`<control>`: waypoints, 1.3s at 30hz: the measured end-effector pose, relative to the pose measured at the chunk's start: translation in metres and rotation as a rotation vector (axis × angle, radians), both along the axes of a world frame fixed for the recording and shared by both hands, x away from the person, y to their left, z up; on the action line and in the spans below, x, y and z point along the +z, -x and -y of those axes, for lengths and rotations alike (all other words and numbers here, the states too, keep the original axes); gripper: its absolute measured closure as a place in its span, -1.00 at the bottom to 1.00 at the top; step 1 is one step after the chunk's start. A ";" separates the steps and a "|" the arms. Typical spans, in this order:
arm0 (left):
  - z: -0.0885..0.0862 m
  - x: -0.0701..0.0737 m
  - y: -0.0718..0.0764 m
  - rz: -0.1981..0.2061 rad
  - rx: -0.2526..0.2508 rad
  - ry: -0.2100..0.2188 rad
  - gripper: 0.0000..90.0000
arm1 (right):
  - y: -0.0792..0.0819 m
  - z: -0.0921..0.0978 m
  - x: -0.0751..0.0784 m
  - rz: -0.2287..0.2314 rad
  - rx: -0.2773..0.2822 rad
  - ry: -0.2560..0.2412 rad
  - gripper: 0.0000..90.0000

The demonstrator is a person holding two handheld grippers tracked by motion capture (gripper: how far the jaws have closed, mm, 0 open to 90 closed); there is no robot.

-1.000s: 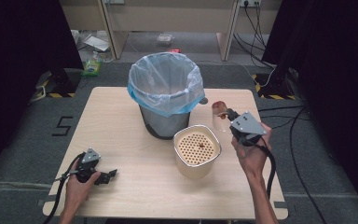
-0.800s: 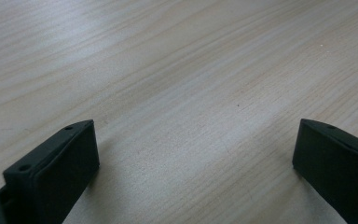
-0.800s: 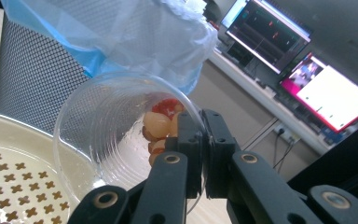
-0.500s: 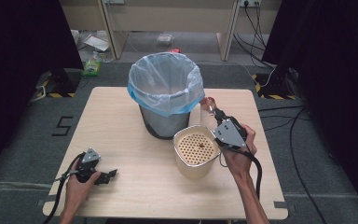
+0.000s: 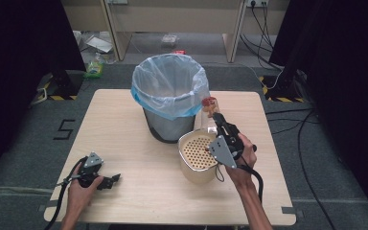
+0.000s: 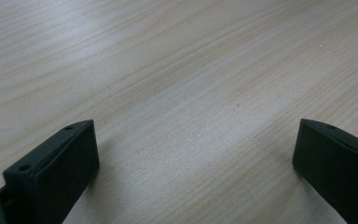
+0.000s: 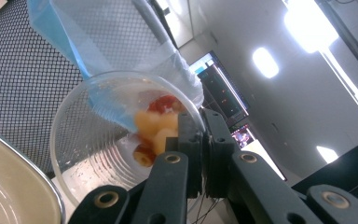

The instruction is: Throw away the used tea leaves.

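A clear plastic cup (image 5: 210, 106) with red and orange fruit pieces sits between the bin and a beige perforated bowl (image 5: 197, 154). My right gripper (image 5: 216, 118) is shut on it. In the right gripper view the jaws pinch the edge of the cup (image 7: 103, 148), with the right gripper (image 7: 200, 136) beside the fruit; I cannot tell the cup's tilt. The bowl's rim (image 7: 14, 161) lies at the lower left. My left gripper (image 5: 111, 180) rests open on the table near the front left. In its own view the left gripper (image 6: 193, 156) has bare wood between its jaws.
A mesh waste bin (image 5: 168, 98) lined with a blue-edged clear bag stands at the table's (image 5: 124, 143) back centre, close behind the cup and bowl. The bin's mesh (image 7: 18, 79) is right next to the cup. Cables trail from both grippers.
My right gripper has moved left and forward, from beside the bowl to the cup next to the bin, and now grips it. The left gripper has stayed put.
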State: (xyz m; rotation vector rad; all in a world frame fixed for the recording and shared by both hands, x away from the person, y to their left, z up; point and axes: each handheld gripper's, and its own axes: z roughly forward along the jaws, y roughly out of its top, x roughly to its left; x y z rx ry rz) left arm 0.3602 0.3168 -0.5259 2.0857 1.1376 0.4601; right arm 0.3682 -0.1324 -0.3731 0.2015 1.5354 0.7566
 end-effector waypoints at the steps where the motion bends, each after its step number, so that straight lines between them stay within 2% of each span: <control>1: 0.000 0.000 0.000 0.000 -0.001 -0.001 -1.00 | 0.000 -0.001 -0.001 0.005 -0.002 -0.001 0.96; 2: 0.000 0.000 0.000 0.000 -0.001 -0.001 -1.00 | 0.000 -0.003 -0.002 0.006 -0.006 0.021 0.96; 5: 0.000 0.000 0.000 0.000 -0.001 -0.001 -1.00 | 0.000 -0.006 -0.008 0.027 -0.011 0.045 0.96; 7: 0.000 0.000 0.000 0.000 0.000 -0.001 -1.00 | -0.001 -0.007 -0.012 0.026 -0.006 0.042 0.96; 9: 0.000 0.000 0.000 0.000 0.000 0.000 -1.00 | 0.003 -0.010 -0.015 0.063 -0.006 0.069 0.96; 12: 0.000 0.000 0.000 0.000 -0.001 -0.001 -1.00 | 0.000 -0.008 -0.025 0.046 -0.028 0.090 0.96; 15: 0.000 0.000 0.000 0.000 0.000 -0.001 -1.00 | 0.004 -0.006 -0.024 0.065 -0.023 0.093 0.96; 17: 0.000 0.000 0.000 0.000 0.000 0.000 -1.00 | 0.006 -0.005 -0.025 0.076 -0.023 0.077 0.96; 18: 0.000 0.000 0.000 0.001 0.000 0.000 -1.00 | 0.007 -0.006 -0.025 0.091 -0.021 0.091 0.96; 19: 0.000 0.000 0.000 0.000 0.000 0.000 -1.00 | 0.006 -0.007 -0.026 0.075 -0.020 0.090 0.96; 21: 0.000 0.000 0.000 0.000 -0.001 -0.001 -1.00 | 0.004 -0.009 -0.029 0.072 -0.027 0.110 0.96; 22: 0.000 0.000 0.000 0.000 0.000 -0.001 -1.00 | 0.005 -0.009 -0.028 0.074 -0.026 0.104 0.96; 23: 0.000 0.000 0.000 0.000 0.000 -0.001 -1.00 | 0.006 -0.010 -0.028 0.088 -0.020 0.097 0.96; 25: 0.000 0.000 0.000 0.000 0.000 0.000 -1.00 | 0.006 -0.010 -0.028 0.086 -0.024 0.101 0.96; 26: 0.000 0.000 0.000 0.000 -0.001 -0.001 -1.00 | 0.006 -0.009 -0.028 0.103 -0.020 0.108 0.96; 27: 0.000 0.000 0.000 0.000 0.000 0.000 -1.00 | 0.003 -0.009 -0.029 0.081 -0.034 0.115 0.96; 28: 0.000 0.000 0.000 0.000 0.000 0.000 -1.00 | 0.003 -0.008 -0.031 0.060 -0.034 0.080 0.96; 29: 0.000 0.000 0.000 0.000 0.000 -0.001 -1.00 | 0.005 -0.009 -0.030 0.089 -0.025 0.110 0.96; 30: 0.000 0.000 0.000 0.000 0.000 -0.001 -1.00 | 0.006 -0.010 -0.029 0.095 -0.025 0.132 0.96; 32: 0.000 0.000 0.000 0.000 0.000 -0.001 -1.00 | 0.007 -0.011 -0.030 0.109 -0.030 0.117 0.96; 33: 0.000 0.000 0.000 0.000 -0.001 -0.001 -1.00 | 0.009 -0.012 -0.029 0.134 -0.025 0.133 0.96; 35: 0.000 0.000 0.000 0.001 0.000 0.000 -1.00 | 0.008 -0.012 -0.031 0.137 -0.039 0.142 0.96; 37: 0.000 0.000 0.000 0.001 0.000 0.000 -1.00 | 0.010 -0.012 -0.032 0.186 -0.036 0.149 0.96; 39: 0.000 0.000 0.000 0.000 0.000 -0.001 -1.00 | 0.010 -0.012 -0.033 0.184 -0.043 0.155 0.96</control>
